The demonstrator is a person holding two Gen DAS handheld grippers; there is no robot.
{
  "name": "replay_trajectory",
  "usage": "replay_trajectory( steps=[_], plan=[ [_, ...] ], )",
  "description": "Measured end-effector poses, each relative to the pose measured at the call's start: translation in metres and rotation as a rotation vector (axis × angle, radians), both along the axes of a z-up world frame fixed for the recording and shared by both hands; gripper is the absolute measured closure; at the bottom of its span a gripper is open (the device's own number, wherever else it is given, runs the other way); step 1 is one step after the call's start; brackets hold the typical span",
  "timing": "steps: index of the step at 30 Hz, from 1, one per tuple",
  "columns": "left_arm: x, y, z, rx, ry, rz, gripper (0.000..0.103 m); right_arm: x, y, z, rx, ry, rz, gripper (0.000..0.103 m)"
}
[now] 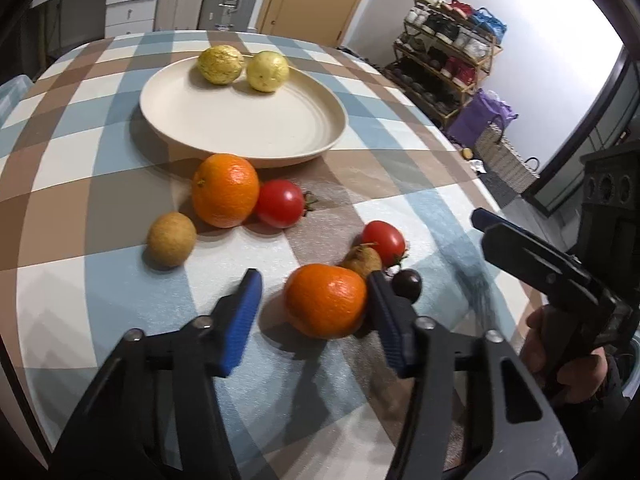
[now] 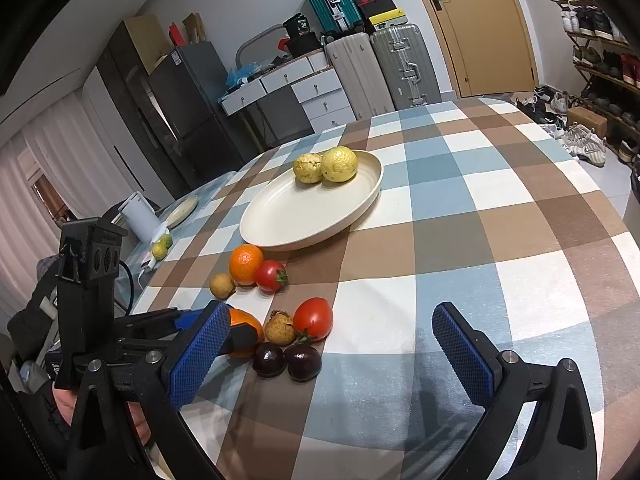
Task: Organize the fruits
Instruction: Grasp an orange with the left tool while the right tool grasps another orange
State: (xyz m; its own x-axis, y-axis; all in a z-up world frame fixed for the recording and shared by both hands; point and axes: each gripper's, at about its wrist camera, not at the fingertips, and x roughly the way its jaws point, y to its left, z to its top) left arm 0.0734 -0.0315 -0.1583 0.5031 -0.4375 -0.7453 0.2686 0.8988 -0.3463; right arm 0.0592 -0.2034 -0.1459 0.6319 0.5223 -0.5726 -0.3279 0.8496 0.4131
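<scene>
A cream plate (image 1: 208,120) (image 2: 280,220) holds two yellow fruits (image 1: 244,68) (image 2: 326,166). On the checked cloth lie a far orange (image 1: 225,190) (image 2: 245,264), two tomatoes (image 1: 280,203) (image 1: 383,240), two brown fruits (image 1: 171,239) (image 1: 363,260) and two dark plums (image 2: 286,360). My left gripper (image 1: 312,292) is open around the near orange (image 1: 326,300); its right finger touches the orange, the left finger stands apart. My right gripper (image 2: 328,336) is open and empty above the cloth, right of the fruits.
The right gripper shows in the left wrist view (image 1: 540,264) at the table's right edge. A white jug (image 2: 140,216), a small dish and limes sit at the table's far left. Suitcases, drawers and a shoe rack stand beyond the table.
</scene>
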Motion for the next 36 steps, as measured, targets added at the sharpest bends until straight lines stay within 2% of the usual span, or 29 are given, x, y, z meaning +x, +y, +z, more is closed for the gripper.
replay_trajectory(
  steps=[2, 9, 15, 21, 30, 36],
  plan=[
    [-0.001, -0.001, 0.000, -0.009, 0.001, -0.017, 0.063, 0.000, 0.001, 0.001, -0.002, -0.003, 0.002, 0.000],
    [-0.001, 0.014, 0.000, -0.074, 0.025, 0.018, 0.064, -0.002, 0.003, 0.002, -0.008, 0.000, 0.003, 0.000],
    [-0.008, 0.036, 0.015, -0.105, -0.019, 0.053, 0.064, -0.005, 0.009, 0.009, -0.028, -0.010, 0.011, 0.000],
    [-0.021, 0.078, 0.034, -0.162, -0.061, 0.117, 0.064, 0.002, 0.024, 0.017, -0.035, -0.001, 0.039, 0.000],
    [-0.028, 0.130, 0.050, -0.156, -0.115, 0.201, 0.064, 0.025, 0.061, 0.022, -0.020, 0.049, 0.115, 0.000],
    [-0.027, 0.152, 0.040, -0.199, -0.082, 0.229, 0.064, 0.040, 0.097, 0.020, -0.075, 0.063, 0.164, 0.000]
  ],
)
